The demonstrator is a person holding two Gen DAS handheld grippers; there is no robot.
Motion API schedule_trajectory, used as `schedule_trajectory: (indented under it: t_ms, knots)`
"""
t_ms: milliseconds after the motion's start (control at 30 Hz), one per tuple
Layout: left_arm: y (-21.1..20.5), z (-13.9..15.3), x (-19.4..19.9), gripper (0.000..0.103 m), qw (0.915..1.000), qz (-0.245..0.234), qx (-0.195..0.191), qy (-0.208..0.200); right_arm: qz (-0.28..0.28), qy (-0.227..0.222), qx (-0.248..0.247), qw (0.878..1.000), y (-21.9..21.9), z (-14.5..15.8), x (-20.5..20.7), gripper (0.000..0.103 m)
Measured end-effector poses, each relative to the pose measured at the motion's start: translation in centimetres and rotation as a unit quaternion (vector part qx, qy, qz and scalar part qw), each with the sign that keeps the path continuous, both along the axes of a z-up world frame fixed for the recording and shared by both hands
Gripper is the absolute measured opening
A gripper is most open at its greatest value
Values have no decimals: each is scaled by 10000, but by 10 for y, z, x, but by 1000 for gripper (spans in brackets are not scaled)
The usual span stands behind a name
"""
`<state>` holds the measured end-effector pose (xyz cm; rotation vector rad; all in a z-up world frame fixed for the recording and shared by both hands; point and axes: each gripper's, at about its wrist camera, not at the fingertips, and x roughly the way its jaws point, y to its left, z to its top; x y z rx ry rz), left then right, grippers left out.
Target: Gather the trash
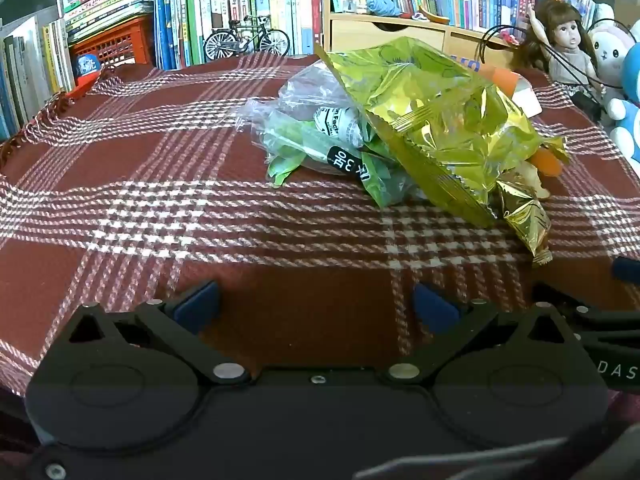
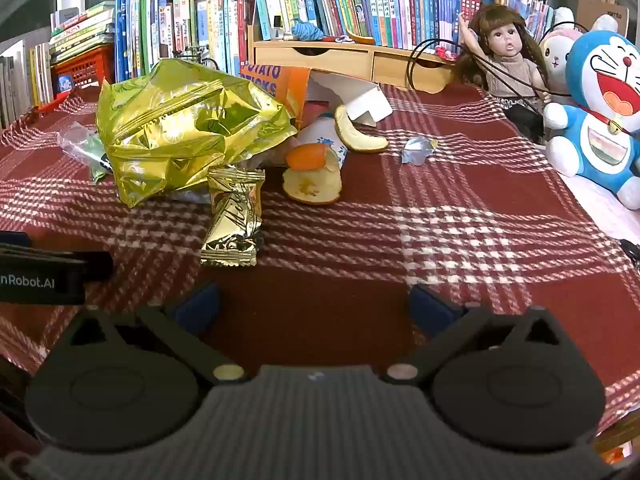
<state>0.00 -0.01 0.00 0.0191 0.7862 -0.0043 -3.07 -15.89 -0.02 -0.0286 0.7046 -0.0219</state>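
left tool: the left tool sits low over the plaid cloth on the bench, jaws spread wide with nothing between them. Makes sense, it's short of the pile and tilted down toward it.

right tool: same deal, the right tool is wide open and empty, aimed down at bare cloth near the small gold wrapper.

trash pile: it's all heaped mid-bench. The big gold foil bag lies on top of a clear plastic bag stuffed with green wrappers, so that one probably has to come off first.

loose bits: orange peel pieces lie just beside the foil bag, with a torn snack box behind them and a crumpled silver scrap off on its own.

not trash: the doll, the blue plush and the books line the back edge, so I'd guess they stay put.

where to dump: no bin visible in either view, can't tell where it goes.
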Motion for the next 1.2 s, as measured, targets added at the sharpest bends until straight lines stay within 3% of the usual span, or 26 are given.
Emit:
schedule_trajectory:
  t_ms: [1200]
  knots:
    - [0, 0, 0, 103, 10000, -1, -5, 82, 4, -17, -17, 10000, 0, 0, -1, 103]
